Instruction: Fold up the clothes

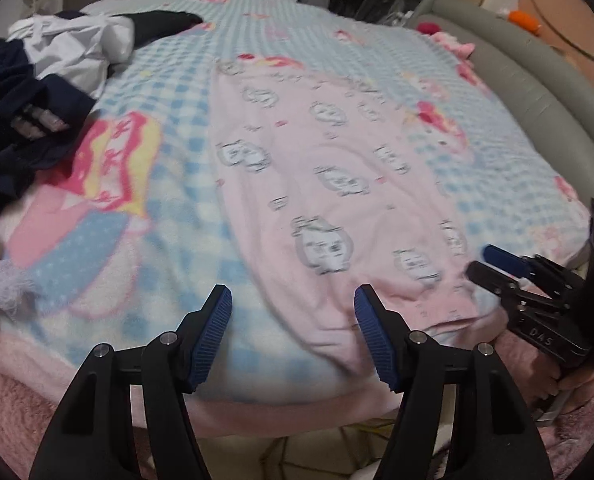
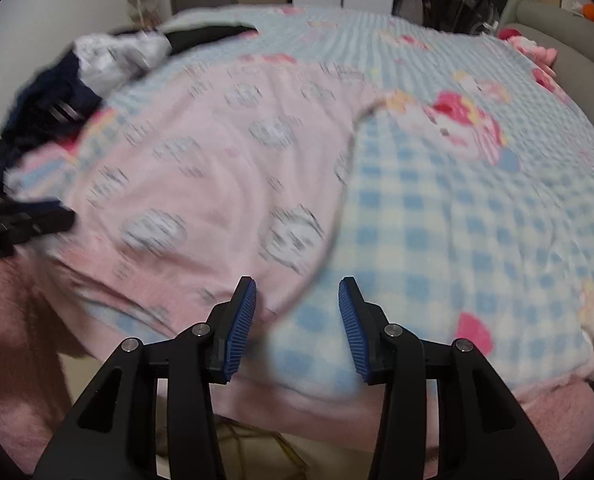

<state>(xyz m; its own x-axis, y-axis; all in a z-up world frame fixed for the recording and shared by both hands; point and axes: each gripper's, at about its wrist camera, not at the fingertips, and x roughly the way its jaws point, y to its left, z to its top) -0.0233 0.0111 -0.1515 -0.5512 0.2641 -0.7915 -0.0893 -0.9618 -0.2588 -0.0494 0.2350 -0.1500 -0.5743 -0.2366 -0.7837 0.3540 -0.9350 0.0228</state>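
1. The pink garment (image 1: 329,184) lies spread flat on the bed, on top of a blue checked blanket (image 1: 185,184) printed with pink cartoon figures. Its long axis runs from the near edge of the bed away toward the far side, and it is patterned with small grey-and-white faces.
2. In the right wrist view the same pink garment (image 2: 201,168) takes up the left and middle of the bed, and its right edge curves back toward the near edge of the blanket (image 2: 457,216).
3. A heap of dark navy and white clothes (image 1: 45,80) sits at the far left of the bed, apart from the pink garment.
4. A grey padded bed frame (image 1: 537,92) curves along the right side. No container can be seen in either view.
5. The left gripper (image 1: 293,304) stands wide apart over the near edge of the bed with nothing between its blue pads; its right pad is just at the garment's near left hem, and contact cannot be told.
6. The right gripper (image 2: 297,300) is partly spread and grasps nothing; it hovers above the garment's near right corner, its left pad over pink cloth.
7. From the left wrist camera the right gripper (image 1: 493,264) shows at the garment's near right corner.
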